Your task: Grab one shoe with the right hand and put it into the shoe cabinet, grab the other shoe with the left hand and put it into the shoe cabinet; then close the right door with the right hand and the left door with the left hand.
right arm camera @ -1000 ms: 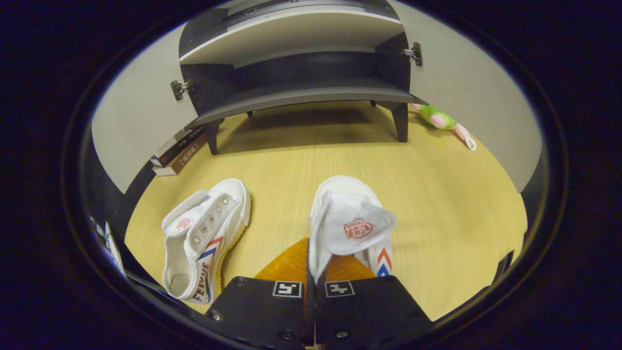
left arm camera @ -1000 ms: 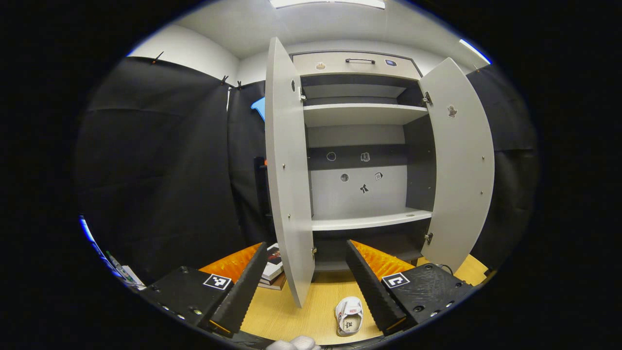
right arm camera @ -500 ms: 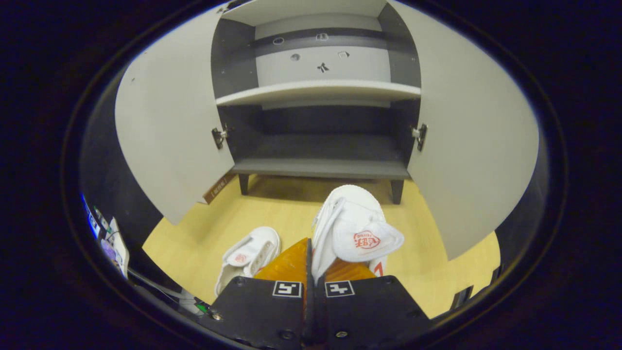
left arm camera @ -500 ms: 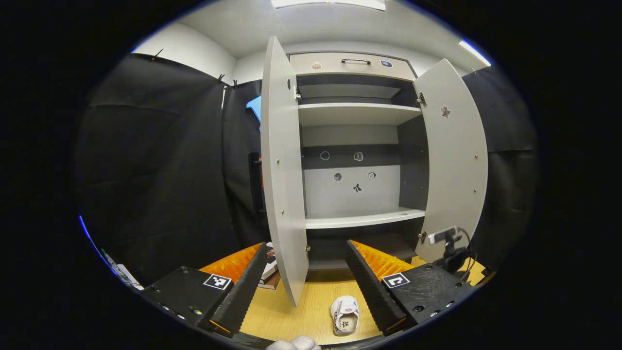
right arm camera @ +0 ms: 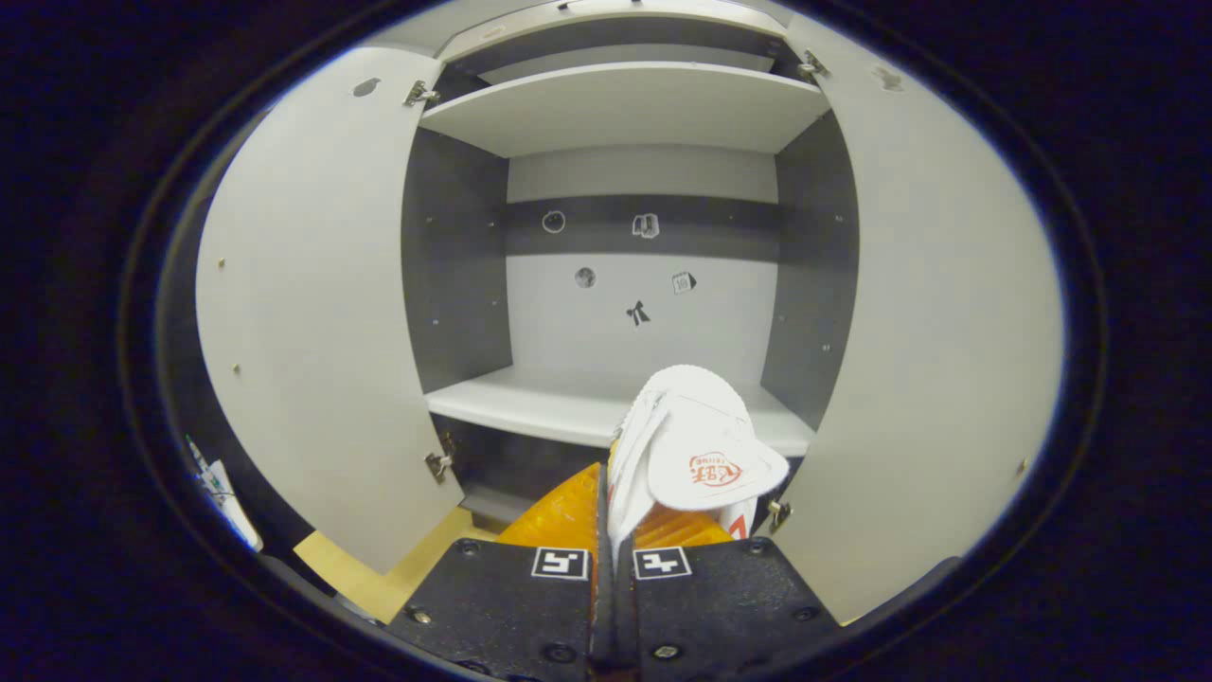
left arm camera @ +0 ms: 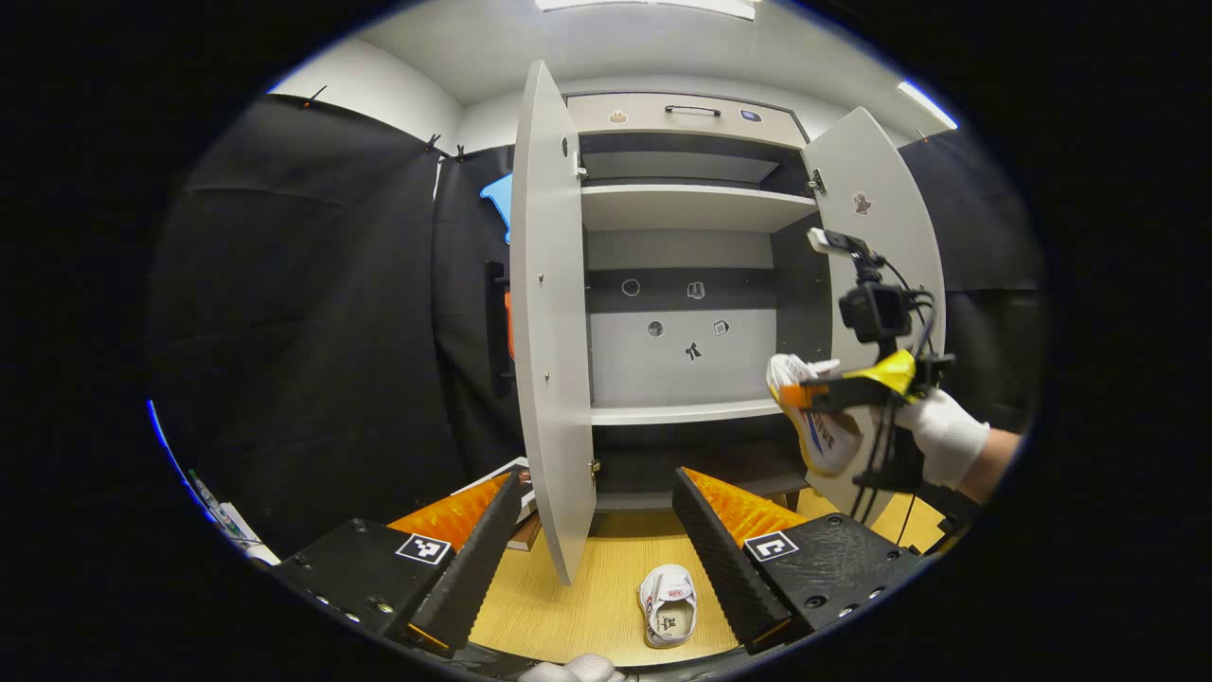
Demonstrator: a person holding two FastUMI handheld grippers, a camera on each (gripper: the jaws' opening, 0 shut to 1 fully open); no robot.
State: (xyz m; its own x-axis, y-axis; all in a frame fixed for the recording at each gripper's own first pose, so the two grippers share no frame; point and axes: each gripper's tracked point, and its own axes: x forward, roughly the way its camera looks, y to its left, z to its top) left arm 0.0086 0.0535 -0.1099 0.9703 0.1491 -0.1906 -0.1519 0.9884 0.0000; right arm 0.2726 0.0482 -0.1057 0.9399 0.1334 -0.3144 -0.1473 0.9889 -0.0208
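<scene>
White shoe [right arm camera: 696, 455] clamped in right gripper [right arm camera: 606, 530], raised level with cabinet shelf [right arm camera: 578, 403] for placing; left gripper [left arm camera: 597, 549] wide open, empty.

Your right gripper [right arm camera: 611, 493] is up at mid-shelf height, fingers pinched together on the shoe [right arm camera: 696, 445], level and pointing into the cabinet. Your gloved hand [left arm camera: 942, 436] grips it from behind, wrist straight. Your left gripper [left arm camera: 597, 530] hangs low, jaws spread wide with nothing between them, aimed forward and slightly down.
</scene>
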